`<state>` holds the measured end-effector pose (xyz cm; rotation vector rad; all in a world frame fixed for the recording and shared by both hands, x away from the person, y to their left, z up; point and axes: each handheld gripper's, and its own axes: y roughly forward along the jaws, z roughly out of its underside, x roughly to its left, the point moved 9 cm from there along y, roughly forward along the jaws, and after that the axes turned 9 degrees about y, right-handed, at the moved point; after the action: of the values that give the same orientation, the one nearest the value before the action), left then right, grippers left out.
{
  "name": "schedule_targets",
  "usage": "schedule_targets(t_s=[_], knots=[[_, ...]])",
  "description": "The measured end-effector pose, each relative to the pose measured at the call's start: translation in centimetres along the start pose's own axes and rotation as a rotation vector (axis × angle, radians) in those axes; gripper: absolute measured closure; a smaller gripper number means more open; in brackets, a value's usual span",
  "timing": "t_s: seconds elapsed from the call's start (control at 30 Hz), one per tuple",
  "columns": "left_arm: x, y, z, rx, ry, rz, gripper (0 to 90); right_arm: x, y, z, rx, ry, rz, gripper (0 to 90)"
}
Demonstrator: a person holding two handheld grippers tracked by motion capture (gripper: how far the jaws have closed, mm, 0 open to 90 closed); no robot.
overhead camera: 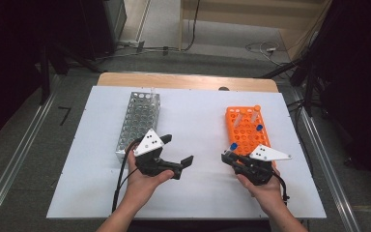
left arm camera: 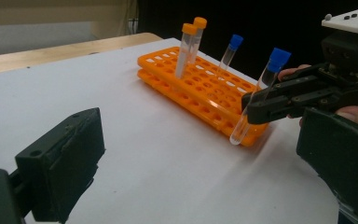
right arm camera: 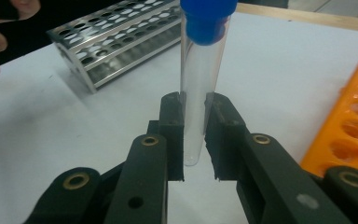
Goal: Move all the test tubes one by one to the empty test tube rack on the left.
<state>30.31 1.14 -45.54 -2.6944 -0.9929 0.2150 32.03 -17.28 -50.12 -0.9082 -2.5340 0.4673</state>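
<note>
Clamped between the right gripper's (right arm camera: 195, 140) fingers, a blue-capped tube (right arm camera: 200, 79) hangs upright just off the orange rack (left arm camera: 200, 93). Carry it level toward the metal rack (overhead camera: 137, 121) and keep the grip steady. Left gripper (overhead camera: 176, 153) waits with fingers spread, empty, above the counter (overhead camera: 198, 188).

**No readable text**

You have no writing to read here: no label, brand, number or sign shows. The tube (right arm camera: 196, 84) clamped between your right jaws is clear and unmarked, and its blue cap (right arm camera: 208, 18) above the jaws is plain. The orange rack (left arm camera: 200, 88) past your left jaws and the metal rack (right arm camera: 116, 42) beyond the right jaws carry no legible print.
</note>
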Motion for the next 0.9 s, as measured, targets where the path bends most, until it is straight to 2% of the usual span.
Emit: schedule_targets(t_s=[0.2, 0.43, 0.6, 0.73, 0.9], knots=[[-1.4, 1.0, -0.2, 0.005, 0.012, 0.056, 1.1, 2.0, 0.6, 0.5, 0.04, -0.032, -0.058, 75.2], [-3.1, 2.0, -0.2, 0.004, 0.021, 0.129, 7.9, 3.8, 1.1, 1.0, 0.07, -0.06, -0.116, 75.2], [-4.6, 2.7, -0.2, 0.002, 0.041, 0.202, 25.2, 4.6, 1.2, 1.2, 0.085, -0.079, -0.141, 75.2], [-5.4, 3.1, -0.2, 0.005, 0.057, 0.234, 39.4, 5.2, 1.3, 1.3, 0.094, -0.087, -0.161, 75.2], [-6.2, 3.8, 0.2, 0.033, 0.081, 0.261, 53.8, 5.8, 1.3, 1.4, 0.103, -0.096, -0.19, 75.2]])
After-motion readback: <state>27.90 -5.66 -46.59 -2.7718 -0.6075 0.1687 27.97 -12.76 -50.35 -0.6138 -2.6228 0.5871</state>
